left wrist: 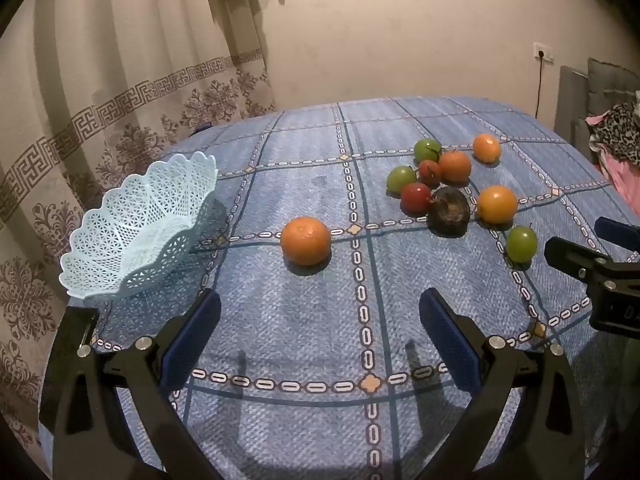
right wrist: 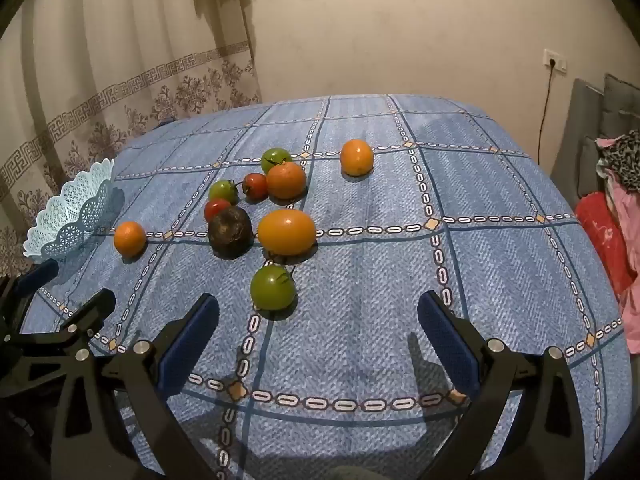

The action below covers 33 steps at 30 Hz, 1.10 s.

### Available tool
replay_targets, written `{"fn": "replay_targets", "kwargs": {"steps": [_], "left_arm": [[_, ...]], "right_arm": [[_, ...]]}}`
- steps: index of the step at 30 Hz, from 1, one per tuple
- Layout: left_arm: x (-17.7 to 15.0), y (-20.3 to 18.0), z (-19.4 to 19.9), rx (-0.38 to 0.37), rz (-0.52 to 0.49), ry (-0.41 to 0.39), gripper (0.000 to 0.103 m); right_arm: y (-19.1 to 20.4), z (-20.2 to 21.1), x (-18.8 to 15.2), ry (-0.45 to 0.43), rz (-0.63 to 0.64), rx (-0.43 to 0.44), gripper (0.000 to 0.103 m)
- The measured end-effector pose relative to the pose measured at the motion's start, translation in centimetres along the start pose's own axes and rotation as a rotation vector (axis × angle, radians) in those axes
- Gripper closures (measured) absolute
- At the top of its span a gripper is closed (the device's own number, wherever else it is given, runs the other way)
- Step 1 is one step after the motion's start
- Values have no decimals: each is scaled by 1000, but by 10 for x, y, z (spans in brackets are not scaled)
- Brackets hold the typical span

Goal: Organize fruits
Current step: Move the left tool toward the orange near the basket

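A pale blue lattice basket (left wrist: 132, 228) with a scalloped rim stands at the left edge of the table, on the blue checked tablecloth (left wrist: 312, 320), and nothing shows inside it; its open weave is bare down to the bottom. All the fruit lies loose on the cloth. A single orange (left wrist: 305, 241) rests alone near the basket, apart from the rest. Further right sits a cluster: a dark, wrinkled fruit (left wrist: 449, 211) touching a red tomato (left wrist: 416, 198) on one side, with a large orange fruit (left wrist: 497, 204) just beside it on the other, a second red tomato (left wrist: 429, 172), two green tomatoes (left wrist: 401, 178) behind, and another orange (left wrist: 455, 166) pressed among them. One orange fruit (left wrist: 487, 148) lies a little beyond the cluster, and a lone green tomato (right wrist: 273, 287) sits nearest the right gripper (right wrist: 318, 340). The left gripper (left wrist: 320, 340) hovers over bare cloth with its blue-padded fingers spread wide, holding nothing; the right gripper's fingers are likewise spread wide and empty.
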<state>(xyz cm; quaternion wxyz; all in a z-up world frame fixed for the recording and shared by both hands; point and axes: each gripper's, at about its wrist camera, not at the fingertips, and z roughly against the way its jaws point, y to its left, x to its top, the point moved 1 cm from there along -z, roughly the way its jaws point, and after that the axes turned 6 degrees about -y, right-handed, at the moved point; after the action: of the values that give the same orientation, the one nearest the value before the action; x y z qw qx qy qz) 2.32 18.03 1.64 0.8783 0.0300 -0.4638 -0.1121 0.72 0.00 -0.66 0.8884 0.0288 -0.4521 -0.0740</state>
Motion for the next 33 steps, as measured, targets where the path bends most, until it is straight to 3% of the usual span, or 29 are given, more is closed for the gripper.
{"fn": "replay_targets", "kwargs": {"steps": [33], "left_arm": [[0, 11, -6, 23, 18, 4, 2]], "right_arm": [[-1, 2, 3, 0, -7, 16, 5]]}}
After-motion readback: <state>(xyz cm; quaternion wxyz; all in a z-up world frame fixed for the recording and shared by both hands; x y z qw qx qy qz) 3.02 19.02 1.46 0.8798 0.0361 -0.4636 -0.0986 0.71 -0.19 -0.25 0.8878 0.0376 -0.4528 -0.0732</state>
